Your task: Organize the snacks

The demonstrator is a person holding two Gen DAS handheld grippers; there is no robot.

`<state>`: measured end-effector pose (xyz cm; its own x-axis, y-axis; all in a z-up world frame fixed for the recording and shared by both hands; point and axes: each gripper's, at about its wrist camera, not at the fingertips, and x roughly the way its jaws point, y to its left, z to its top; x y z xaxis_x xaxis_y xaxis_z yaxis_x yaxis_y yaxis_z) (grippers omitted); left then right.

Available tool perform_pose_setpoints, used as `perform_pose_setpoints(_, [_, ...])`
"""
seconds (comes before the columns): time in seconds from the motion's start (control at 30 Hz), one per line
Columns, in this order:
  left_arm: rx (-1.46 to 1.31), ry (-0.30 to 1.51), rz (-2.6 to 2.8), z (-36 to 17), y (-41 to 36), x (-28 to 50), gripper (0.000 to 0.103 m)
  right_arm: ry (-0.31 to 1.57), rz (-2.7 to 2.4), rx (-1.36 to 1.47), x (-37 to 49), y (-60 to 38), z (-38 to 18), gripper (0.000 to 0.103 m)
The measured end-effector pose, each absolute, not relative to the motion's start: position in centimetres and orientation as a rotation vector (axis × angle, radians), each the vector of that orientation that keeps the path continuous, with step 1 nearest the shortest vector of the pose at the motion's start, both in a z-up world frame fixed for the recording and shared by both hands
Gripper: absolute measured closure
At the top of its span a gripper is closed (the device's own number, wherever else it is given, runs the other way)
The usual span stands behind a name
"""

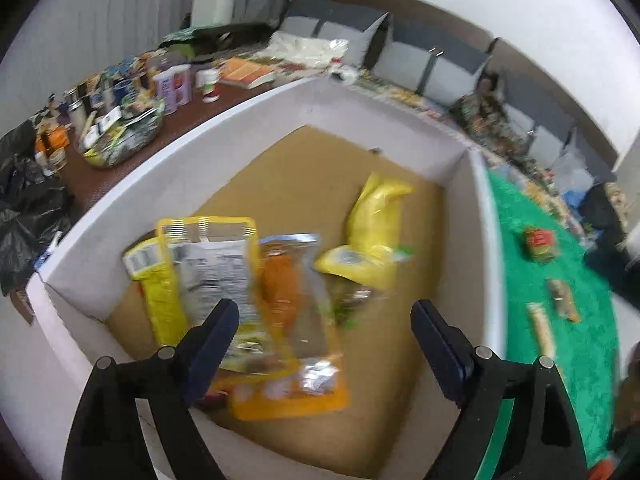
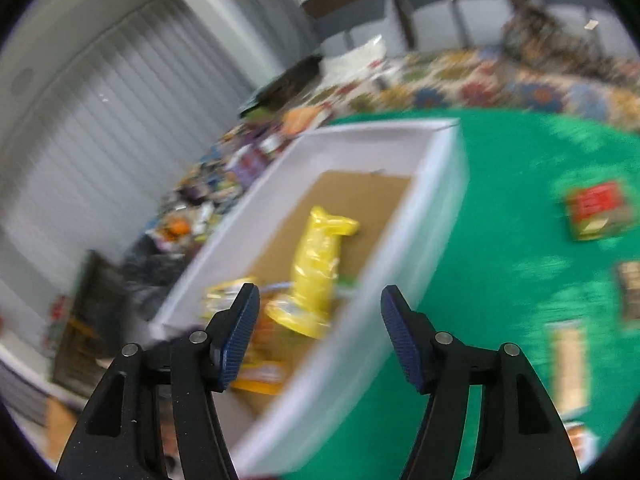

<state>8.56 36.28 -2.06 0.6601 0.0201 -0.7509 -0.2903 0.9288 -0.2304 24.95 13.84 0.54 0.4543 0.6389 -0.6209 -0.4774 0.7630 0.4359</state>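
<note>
Snack packets (image 1: 248,280) and a yellow bag (image 1: 372,236) lie on the brown floor of the white box (image 1: 160,168), bare cardboard along its far wall, the left gripper (image 1: 324,336) spread empty above them, the right gripper (image 2: 320,332) likewise released over the box's rim beside green cloth (image 2: 500,200) where a red packet (image 2: 596,212) lies

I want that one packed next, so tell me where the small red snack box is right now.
The small red snack box lies outside the white box, on the green mat to its right, just beyond two loose snack bars.
</note>
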Motion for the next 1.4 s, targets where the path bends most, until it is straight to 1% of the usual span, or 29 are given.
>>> perform_pose_setpoints(0.03, [-0.350,0.819,0.154,-1.5,35.4,8.4,0.015,0.815,0.631,0.174,24.3,11.1,-0.1,0.036])
perform_pose_setpoints(0.1, [-0.353,0.782,0.076,0.0,32.4,8.1,0.008,0.768,0.513,0.111,23.8,7.0,-1.7,0.036])
perform_pose_setpoints(0.17, [-0.348,0.755,-0.012,0.9,29.0,7.9,0.003,0.752,0.367,0.051,23.2,1.4,-4.1,0.036])
perform_pose_setpoints(0.3, [-0.306,0.781,-0.209,0.9,20.7,8.1,0.002,0.822,0.130,0.001,22.0,-8.6,-9.0,0.036])
perform_pose_setpoints(0.43, [-0.249,0.890,-0.273,-3.9,13.5,9.1,0.002,0.848,-0.039,-0.038,19.4,-16.0,-12.0,0.036])
perform_pose_setpoints(0.57, [-0.213,0.993,-0.236,-9.0,10.2,11.0,0.002,0.855,-0.118,-0.014,17.7,-20.3,-13.2,0.036])
perform_pose_setpoints(0.67, [-0.197,1.009,-0.202,-10.6,9.4,12.1,0.002,0.869,-0.122,0.037,17.8,-21.8,-13.8,0.036])
perform_pose_setpoints(0.73, [-0.178,1.004,-0.190,-11.2,9.7,12.8,0.002,0.870,-0.130,0.051,18.0,-21.8,-13.7,0.034])
perform_pose_setpoints(0.9, [-0.040,0.956,-0.172,-11.9,9.3,13.2,0.002,0.879,-0.147,0.059,17.2,-21.4,-13.9,0.023])
perform_pose_setpoints(1.1, [0.069,0.937,-0.157,-12.6,8.9,13.2,0.000,0.879,-0.155,0.056,16.8,-21.1,-14.0,0.022])
perform_pose_setpoints(1.4, [0.066,0.937,-0.158,-12.6,9.0,13.3,0.000,0.879,-0.155,0.058,16.8,-21.2,-14.0,0.022])
